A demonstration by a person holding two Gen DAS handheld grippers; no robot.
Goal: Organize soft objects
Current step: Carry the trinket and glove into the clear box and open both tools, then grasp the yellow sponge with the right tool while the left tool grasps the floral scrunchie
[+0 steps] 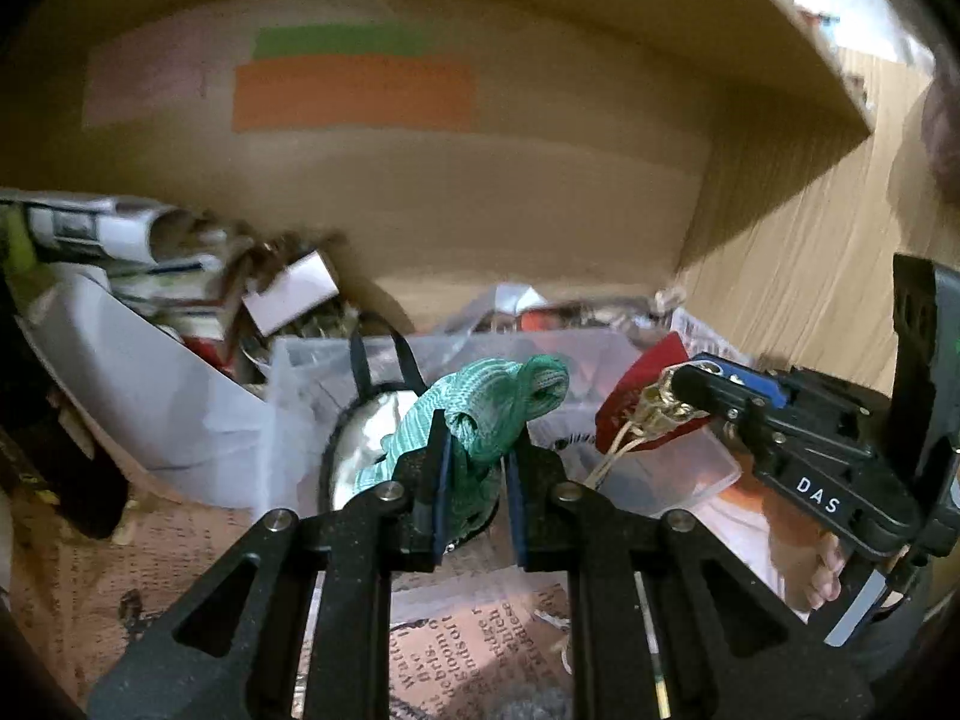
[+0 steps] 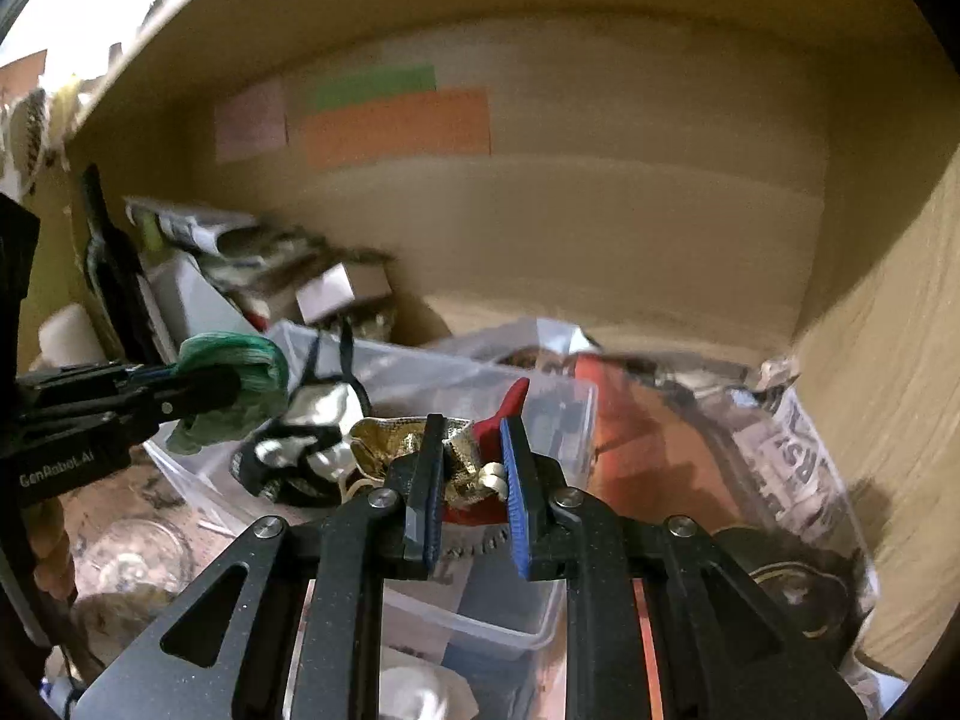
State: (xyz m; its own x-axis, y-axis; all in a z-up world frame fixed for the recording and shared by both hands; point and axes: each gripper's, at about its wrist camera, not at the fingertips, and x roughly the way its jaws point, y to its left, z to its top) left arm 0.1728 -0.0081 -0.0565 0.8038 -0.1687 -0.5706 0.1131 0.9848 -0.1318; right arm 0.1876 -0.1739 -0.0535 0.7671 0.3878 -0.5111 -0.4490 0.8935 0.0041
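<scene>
My left gripper is shut on a bundled green knit cloth, held above a clear plastic bin. In the right wrist view the same green cloth and left gripper show at the left. My right gripper is shut on a gold and red drawstring pouch over the clear bin. The left wrist view shows that pouch at the right gripper. A silver and black pouch with black straps lies in the bin, also seen as the silver pouch.
All sits inside a big cardboard box with orange and green labels on its back wall. Cartons and papers pile at the left. Newspaper lines the floor. A glass jar stands low at the left; crumpled bags fill the right.
</scene>
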